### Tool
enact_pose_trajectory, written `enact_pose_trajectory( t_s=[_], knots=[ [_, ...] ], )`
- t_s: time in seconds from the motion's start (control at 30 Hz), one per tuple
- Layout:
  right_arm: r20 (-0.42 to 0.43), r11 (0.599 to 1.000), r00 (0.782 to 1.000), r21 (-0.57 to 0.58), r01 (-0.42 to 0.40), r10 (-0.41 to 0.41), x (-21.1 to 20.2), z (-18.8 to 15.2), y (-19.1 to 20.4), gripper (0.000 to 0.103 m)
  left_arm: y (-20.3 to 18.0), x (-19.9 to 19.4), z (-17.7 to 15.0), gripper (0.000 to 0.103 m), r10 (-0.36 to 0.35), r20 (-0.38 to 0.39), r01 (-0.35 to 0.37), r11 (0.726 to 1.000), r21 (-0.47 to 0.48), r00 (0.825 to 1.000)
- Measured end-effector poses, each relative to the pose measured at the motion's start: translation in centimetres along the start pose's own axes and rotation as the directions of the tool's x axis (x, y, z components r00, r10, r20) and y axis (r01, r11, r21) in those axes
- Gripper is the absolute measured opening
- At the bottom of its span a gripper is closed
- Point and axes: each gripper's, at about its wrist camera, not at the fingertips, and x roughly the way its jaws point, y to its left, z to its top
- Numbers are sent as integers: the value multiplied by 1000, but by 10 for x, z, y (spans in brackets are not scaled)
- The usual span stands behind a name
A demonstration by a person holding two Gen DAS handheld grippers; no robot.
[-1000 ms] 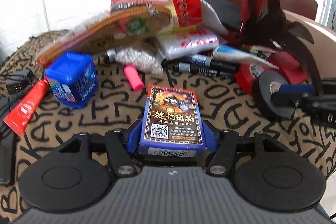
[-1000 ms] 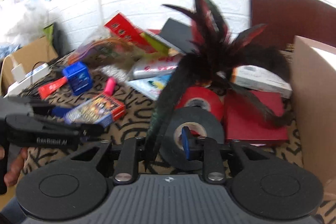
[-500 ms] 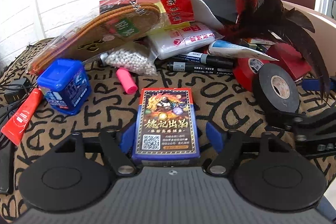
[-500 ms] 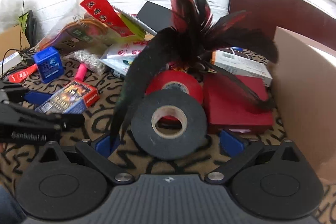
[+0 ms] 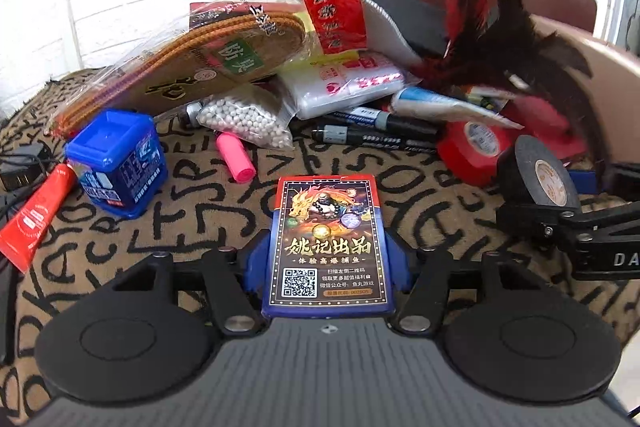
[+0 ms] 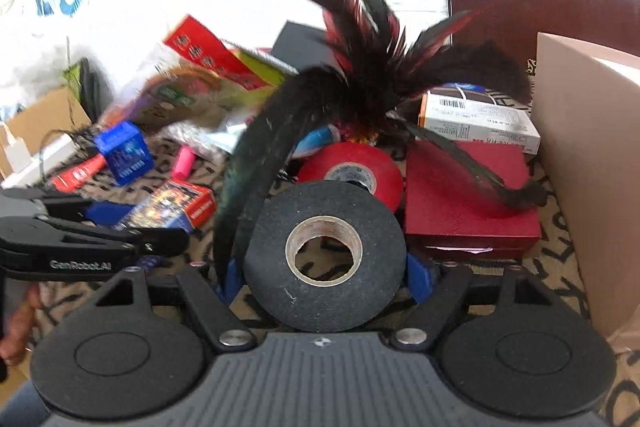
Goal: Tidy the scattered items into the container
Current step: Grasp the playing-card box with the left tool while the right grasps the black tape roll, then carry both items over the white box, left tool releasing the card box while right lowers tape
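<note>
Left gripper (image 5: 328, 259) has just closed, blue pads clamped on both sides of the card box (image 5: 329, 243), which sits on the patterned cloth (image 5: 200, 211). Right gripper (image 6: 326, 273) also just closed, pads against the black tape roll (image 6: 324, 255), w/ red tape roll (image 6: 352, 171) behind it. Cardboard box (image 6: 592, 163) stands at the cloth's right edge, feather toy (image 6: 360, 79) near it.

We find the card box (image 5: 328, 247) at lower centre of the left wrist frame, the tub (image 5: 116, 163) at its left and the markers (image 5: 376, 133) behind it. In the right wrist frame the tape roll (image 6: 324, 255) sits at lower centre, a second roll (image 6: 352, 175) behind it, the feathers (image 6: 360, 79) above, the carton (image 6: 592, 167) at the right edge.
</note>
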Motion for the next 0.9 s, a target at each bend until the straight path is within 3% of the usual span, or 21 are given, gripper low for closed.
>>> enact_pose_trajectory(
  t_s=[0.23, 0.37, 0.6, 0.73, 0.9],
  knots=[
    [95, 998, 994, 41, -55, 51, -39, 19, -11, 78, -15, -22, 14, 59, -43, 71, 42, 999, 20, 997],
    [159, 999, 987, 34, -21, 15, -57, 33, -12, 78, -31, -32, 32, 59, -98, 110, 96, 995, 29, 989],
    [247, 982, 951, 73, 173, -186, -109, 53, -74, 78, -64, -32, 52, 59, -195, 146, 188, 980, 62, 970],
    [205, 945, 923, 96, 311, -325, -112, 56, -121, 78, -82, -29, 57, 59, -244, 141, 235, 969, 79, 959],
    [115, 910, 907, 137, 390, -406, -99, 54, -166, 78, -117, -17, 86, 59, -304, 162, 285, 949, 134, 939]
  ],
)
